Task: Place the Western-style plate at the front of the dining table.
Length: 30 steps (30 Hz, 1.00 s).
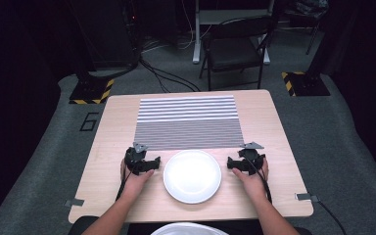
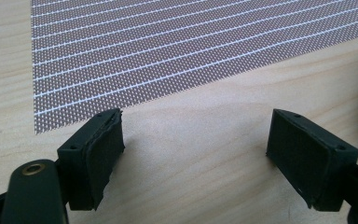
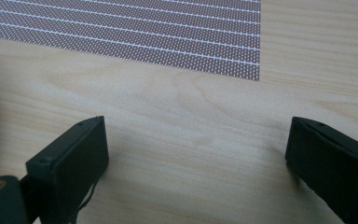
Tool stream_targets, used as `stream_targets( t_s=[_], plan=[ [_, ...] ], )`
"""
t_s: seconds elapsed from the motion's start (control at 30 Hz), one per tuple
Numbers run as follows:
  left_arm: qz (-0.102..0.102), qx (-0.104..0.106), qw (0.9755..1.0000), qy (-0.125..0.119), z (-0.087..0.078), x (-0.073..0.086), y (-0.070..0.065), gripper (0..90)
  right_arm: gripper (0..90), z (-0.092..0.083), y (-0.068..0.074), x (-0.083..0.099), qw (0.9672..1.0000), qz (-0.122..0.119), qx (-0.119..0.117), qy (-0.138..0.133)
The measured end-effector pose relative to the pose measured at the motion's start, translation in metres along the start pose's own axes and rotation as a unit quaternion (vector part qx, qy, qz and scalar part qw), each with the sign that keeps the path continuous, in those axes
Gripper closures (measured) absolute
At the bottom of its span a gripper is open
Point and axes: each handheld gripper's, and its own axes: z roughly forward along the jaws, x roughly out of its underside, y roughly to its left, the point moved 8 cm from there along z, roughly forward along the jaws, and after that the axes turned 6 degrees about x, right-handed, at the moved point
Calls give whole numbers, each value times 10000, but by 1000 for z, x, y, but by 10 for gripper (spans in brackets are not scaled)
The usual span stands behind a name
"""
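Right now both grippers rest on the wooden table (image 1: 103, 161), jaws wide apart and empty: left gripper (image 1: 152, 163), right gripper (image 1: 231, 163). Between them sits the white plate (image 1: 192, 176), just below the striped placemat (image 1: 187, 122). Nothing seems started; next probably comes reaching for the plate's rim.
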Motion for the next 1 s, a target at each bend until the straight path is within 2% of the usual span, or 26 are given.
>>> stream_targets(
  t_s=[0.27,0.63,0.67,0.7,0.73,0.77,0.83,1.0],
  plan=[
    [-32,-36,10000,-65,0,-1,1,227,73,0,0,0,10000,25,27,-26],
    [-69,-76,9999,-121,-2,-1,3,289,178,-1,1,-2,9999,34,-43,-102],
    [-112,-66,9998,-130,-2,-2,4,330,226,-2,0,-3,9999,4,-4,-153],
    [-267,-28,9995,-163,-3,-2,7,346,257,-2,0,-3,9998,52,5,-176],
    [-267,-28,9995,-163,-3,-2,7,359,257,-2,0,-3,9998,52,5,-176],
    [-355,-11,9992,-205,-4,-3,8,359,291,-3,0,-3,9998,74,32,-187],
    [-575,-16,9982,-160,-7,-3,11,408,387,-6,-2,-3,9998,107,70,-145],
    [-628,38,9980,-101,-14,-4,8,418,429,-11,-1,-2,9998,181,75,-44]
  ],
)
